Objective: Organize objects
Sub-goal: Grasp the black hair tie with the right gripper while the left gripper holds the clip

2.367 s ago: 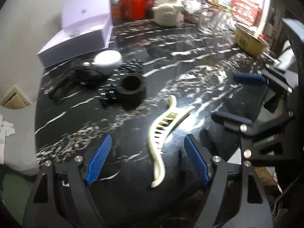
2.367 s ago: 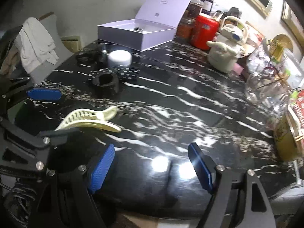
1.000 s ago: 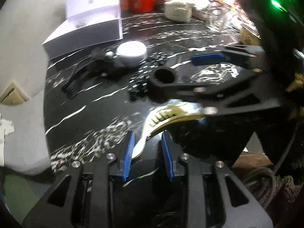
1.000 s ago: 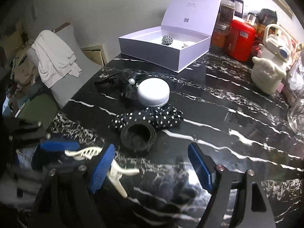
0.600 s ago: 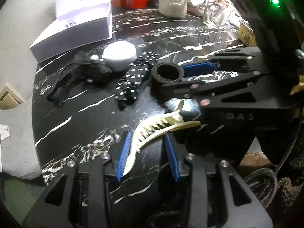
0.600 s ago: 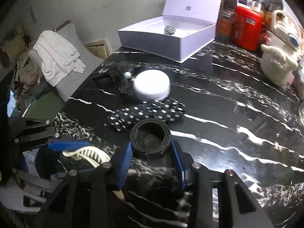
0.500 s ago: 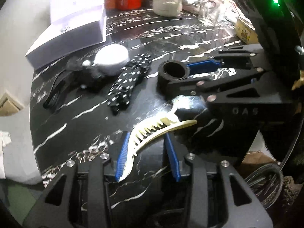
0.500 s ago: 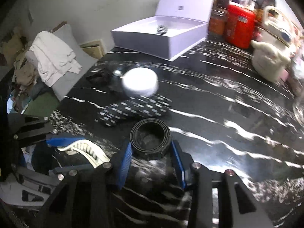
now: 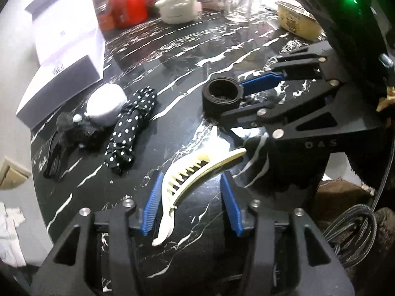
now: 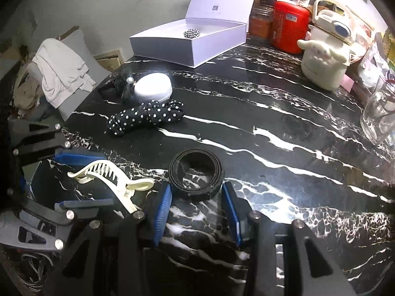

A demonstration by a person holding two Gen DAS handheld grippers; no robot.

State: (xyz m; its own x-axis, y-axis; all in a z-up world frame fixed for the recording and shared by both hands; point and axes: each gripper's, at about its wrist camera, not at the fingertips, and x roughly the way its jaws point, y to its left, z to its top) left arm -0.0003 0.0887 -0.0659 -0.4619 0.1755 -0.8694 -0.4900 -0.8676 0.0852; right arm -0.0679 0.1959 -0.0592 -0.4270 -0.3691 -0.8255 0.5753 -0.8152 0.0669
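A cream hair clip [image 9: 195, 172] lies on the black marble table [image 9: 187, 49], between the blue pads [image 9: 151, 207] of my left gripper [image 9: 191, 207]. Its jaws are opening. The clip leans on one pad and the other stands clear of it. In the right wrist view the clip [image 10: 111, 175] sits inside the left gripper [image 10: 81, 180] at the lower left. My right gripper [image 10: 197, 209] is shut on the near rim of a coiled black belt [image 10: 197, 172]. The left wrist view shows the belt [image 9: 222, 96] in the right gripper [image 9: 233, 101] just beyond the clip.
A polka-dot fabric band [image 10: 145, 117], a white round case [image 10: 153, 88] and a black bow [image 9: 71, 130] lie to the left. Behind them stands an open lilac box [image 10: 192, 42]. A red canister [image 10: 288, 27], white kettle [image 10: 323, 59] and glass [image 10: 377, 116] line the far right.
My left jaws, shut on the clip a second ago, have spread apart. My right jaws have closed on the belt and carried it away from the polka-dot band.
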